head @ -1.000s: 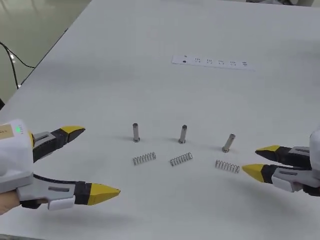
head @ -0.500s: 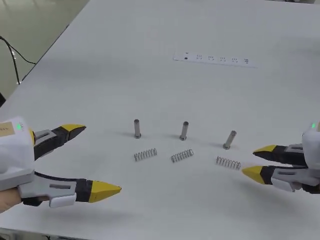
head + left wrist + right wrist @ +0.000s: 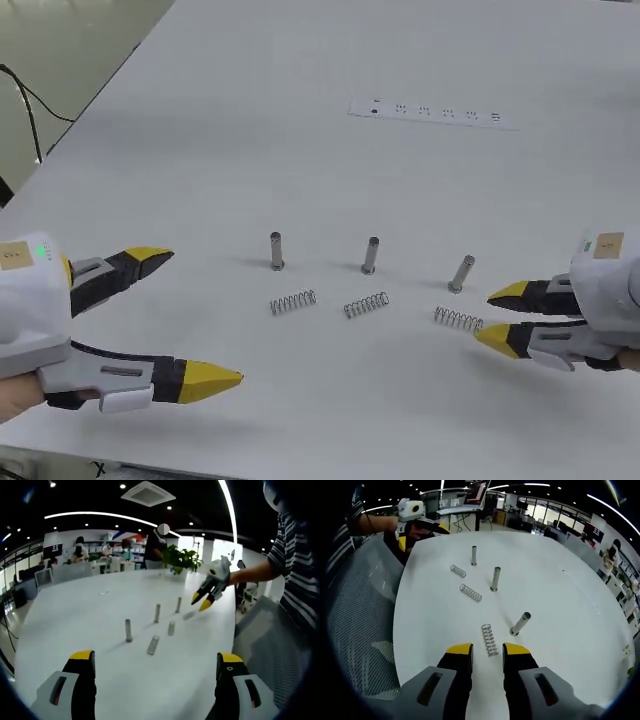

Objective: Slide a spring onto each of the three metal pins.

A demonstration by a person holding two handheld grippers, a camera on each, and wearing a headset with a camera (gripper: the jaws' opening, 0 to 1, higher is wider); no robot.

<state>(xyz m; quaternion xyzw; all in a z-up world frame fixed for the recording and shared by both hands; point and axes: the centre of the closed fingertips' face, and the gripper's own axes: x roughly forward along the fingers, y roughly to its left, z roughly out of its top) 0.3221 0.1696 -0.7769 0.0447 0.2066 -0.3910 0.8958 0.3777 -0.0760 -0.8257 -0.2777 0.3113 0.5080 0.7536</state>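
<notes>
None of the three springs is on a pin yet, so the whole task is left to do. At the near left of the white table (image 3: 200, 150), the left gripper (image 3: 200, 318) hangs with its jaws spread wide and nothing between them, well apart from the row of parts.

The left pin (image 3: 276, 251) stands upright, with the left spring (image 3: 292, 302) lying flat just on its near side. The middle pin (image 3: 371, 255) and middle spring (image 3: 366, 304) sit the same way. The right pin (image 3: 461, 273) also stands on its base, and the right spring (image 3: 458, 319) lies near it.

At the near right, the right gripper (image 3: 488, 316) has its jaws partly open and holds nothing. Its tips are just beside the right spring's end, which points into the gap between them, so this spring looks likely to be picked up first.
</notes>
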